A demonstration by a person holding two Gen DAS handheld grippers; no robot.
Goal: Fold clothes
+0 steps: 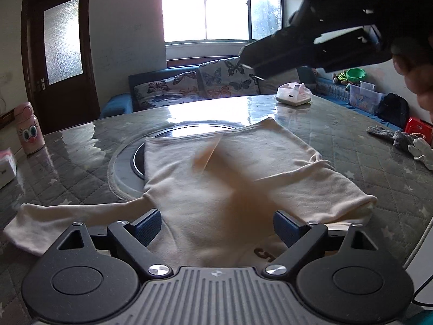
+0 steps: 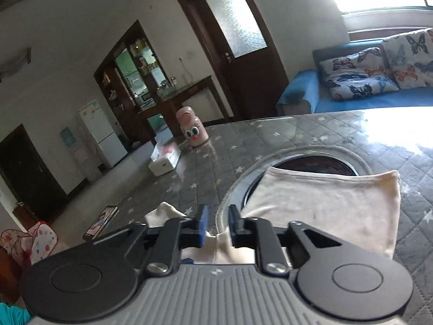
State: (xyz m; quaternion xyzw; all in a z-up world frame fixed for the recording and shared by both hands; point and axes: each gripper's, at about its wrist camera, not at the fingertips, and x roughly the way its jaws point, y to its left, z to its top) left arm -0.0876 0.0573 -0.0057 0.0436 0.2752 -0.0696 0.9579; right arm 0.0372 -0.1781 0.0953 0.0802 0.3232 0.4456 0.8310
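Note:
A cream T-shirt [image 1: 176, 168] lies flat on the grey star-quilted table [image 1: 67, 168], partly covering a round inset in the tabletop. Its left sleeve [image 1: 54, 219] stretches out to the side; the right sleeve [image 1: 324, 189] lies folded in over the body. My left gripper [image 1: 216, 219] hovers open and wide over the shirt's near end, holding nothing. My right gripper [image 2: 218, 216] is lifted above the shirt [image 2: 324, 205], its blue pads a narrow gap apart with no cloth between them. In the left wrist view the right gripper [image 1: 243, 54] shows dark at the upper right, held by a hand.
A pink cartoon bottle [image 1: 28, 127] and a white box [image 2: 165, 159] stand at the table's left side. A white device [image 1: 293, 96] sits at the far edge, gloves [image 1: 400, 138] lie at the right, a phone [image 2: 101, 222] near the left rim. A butterfly-print sofa [image 1: 189, 86] is behind.

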